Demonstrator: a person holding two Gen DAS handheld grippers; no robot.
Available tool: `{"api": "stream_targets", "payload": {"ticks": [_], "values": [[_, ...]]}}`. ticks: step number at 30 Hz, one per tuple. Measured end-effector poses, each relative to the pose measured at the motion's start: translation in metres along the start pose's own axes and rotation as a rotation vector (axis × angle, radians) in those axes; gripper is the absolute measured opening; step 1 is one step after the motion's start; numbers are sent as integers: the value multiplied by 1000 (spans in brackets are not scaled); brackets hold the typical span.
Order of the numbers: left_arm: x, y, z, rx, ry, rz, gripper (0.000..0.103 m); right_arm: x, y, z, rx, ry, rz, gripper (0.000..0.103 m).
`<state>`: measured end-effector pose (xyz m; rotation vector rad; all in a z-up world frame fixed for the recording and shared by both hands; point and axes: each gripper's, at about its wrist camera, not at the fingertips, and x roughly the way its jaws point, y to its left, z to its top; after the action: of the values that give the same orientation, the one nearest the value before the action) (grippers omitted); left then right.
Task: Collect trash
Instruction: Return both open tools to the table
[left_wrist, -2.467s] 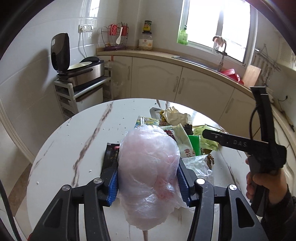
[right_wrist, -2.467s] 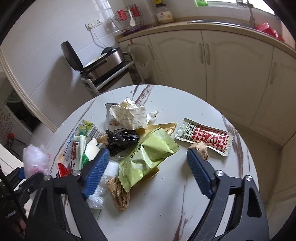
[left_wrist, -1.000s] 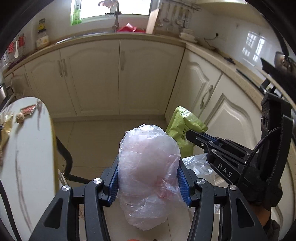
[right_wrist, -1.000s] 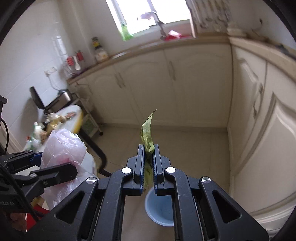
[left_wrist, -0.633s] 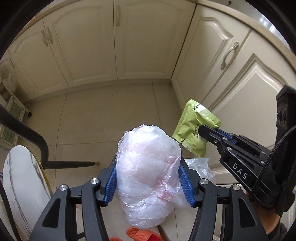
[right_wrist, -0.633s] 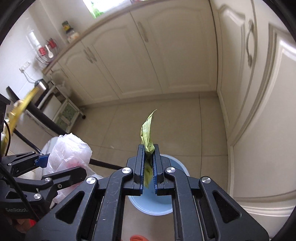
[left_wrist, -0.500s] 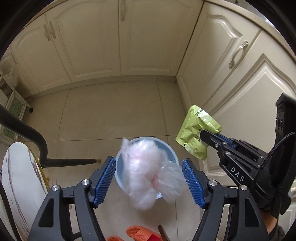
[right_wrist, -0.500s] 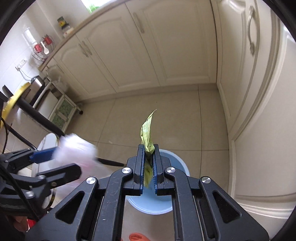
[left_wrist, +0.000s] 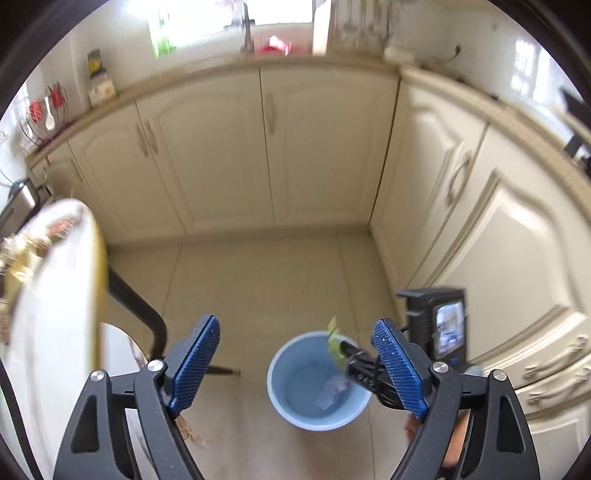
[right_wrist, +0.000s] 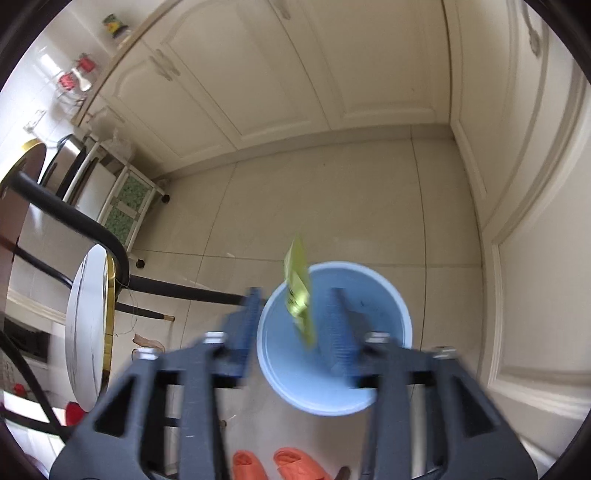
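Observation:
A light blue bucket (left_wrist: 295, 369) stands on the tiled floor below both grippers. The clear plastic bag (left_wrist: 334, 387) lies inside it. My left gripper (left_wrist: 295, 365) hangs above the bucket, its jaws opening wide with nothing between them. My right gripper (right_wrist: 293, 325) is blurred over the bucket (right_wrist: 376, 295), and its jaws are opening too. The green snack wrapper (right_wrist: 299, 295) hangs loose between the parted pads and neither pad presses on it. In the left wrist view the wrapper (left_wrist: 334, 339) shows at the right gripper's tip over the bucket's rim.
Cream cabinet doors (left_wrist: 314, 147) close off the corner behind and to the right of the bucket. A round marble table (left_wrist: 55, 295) with a black leg (left_wrist: 136, 299) is at the left. Orange slippers (right_wrist: 273, 461) lie near the bucket. A small shelf trolley (right_wrist: 125, 206) stands by the cabinets.
My left jaws opened and the plastic bag dropped into the bucket. My right gripper sank toward the bucket, and its jaws parted from the green wrapper.

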<state>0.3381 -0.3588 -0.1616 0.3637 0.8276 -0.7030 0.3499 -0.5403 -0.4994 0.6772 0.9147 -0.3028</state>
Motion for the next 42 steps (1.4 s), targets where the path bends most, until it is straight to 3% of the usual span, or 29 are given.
{"api": "stream_targets", "payload": {"ticks": [3, 6, 8, 11, 16, 20, 27, 33, 38, 40, 42], "values": [[-45, 7, -10, 11, -85, 35, 92, -22, 12, -2, 5, -31, 27, 63], [-86, 17, -25, -12, -160, 81, 94, -57, 34, 0, -17, -84, 40, 78], [-112, 30, -43, -27, -196, 109, 96, -84, 57, 0, -47, -131, 62, 78], [-146, 47, -68, -49, -241, 181, 102, -127, 98, 0, -110, -206, 84, 89], [-194, 68, -113, -106, -266, 271, 102, -182, 176, -4, -239, -295, 126, 97], [-213, 101, -139, -180, -248, 351, 102, -201, 241, -13, -352, -315, 157, 102], [-200, 168, -148, -293, -153, 428, 102, -184, 329, -18, -483, -281, 183, 102], [-172, 192, -135, -364, -87, 353, 102, -154, 356, -14, -544, -226, 142, 102], [-153, 195, -111, -342, -41, 419, 100, -126, 369, 4, -573, -184, 119, 102], [-141, 197, -98, -324, -20, 435, 91, -119, 372, 10, -589, -176, 112, 102], [-128, 203, -87, -336, 14, 427, 72, -112, 376, 19, -604, -176, 97, 102]]}}
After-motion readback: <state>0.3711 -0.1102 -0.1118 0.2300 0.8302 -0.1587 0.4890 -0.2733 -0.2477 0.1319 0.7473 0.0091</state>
